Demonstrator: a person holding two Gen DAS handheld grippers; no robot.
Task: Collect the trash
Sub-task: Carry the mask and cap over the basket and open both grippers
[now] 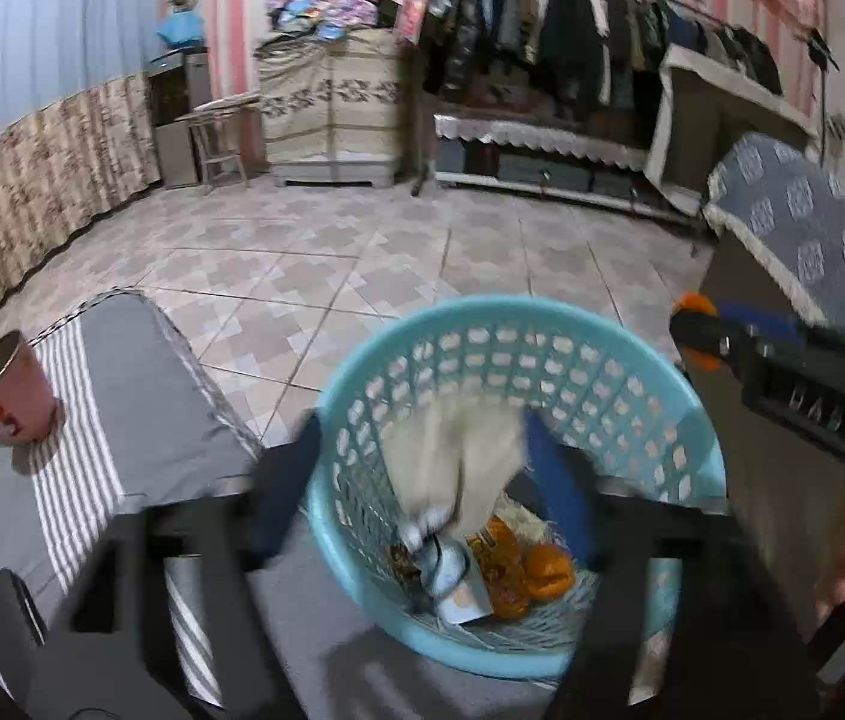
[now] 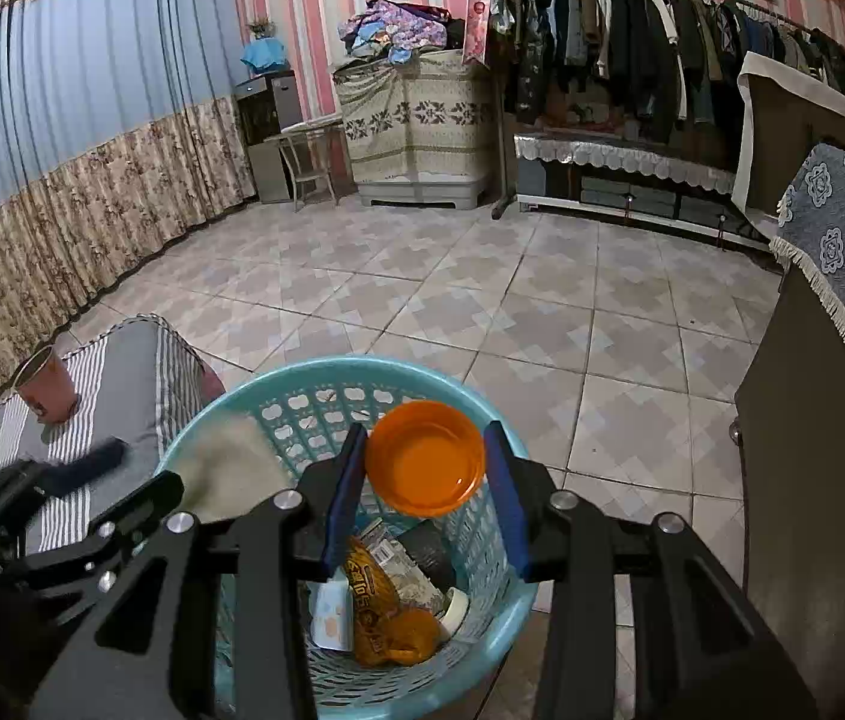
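A light blue plastic basket [image 1: 614, 360] [image 2: 278, 414] stands on the floor and holds wrappers, orange peel and packets. My left gripper [image 1: 422, 468] is open over the basket; a crumpled beige tissue [image 1: 458, 456] is between its fingers, blurred, and I cannot tell if it touches them. The tissue also shows in the right wrist view [image 2: 230, 468]. My right gripper [image 2: 425, 480] is shut on an orange plastic bowl [image 2: 425, 456], held above the basket. It also shows in the left wrist view [image 1: 698, 330].
A pink paper cup [image 1: 11, 387] [image 2: 47, 387] stands on the grey striped cushion [image 1: 122, 420] to the left. A dark cabinet with a blue patterned cloth [image 2: 842, 312] stands at the right. The tiled floor [image 2: 482, 300] stretches to a clothes rack [image 2: 662, 60] and wardrobe.
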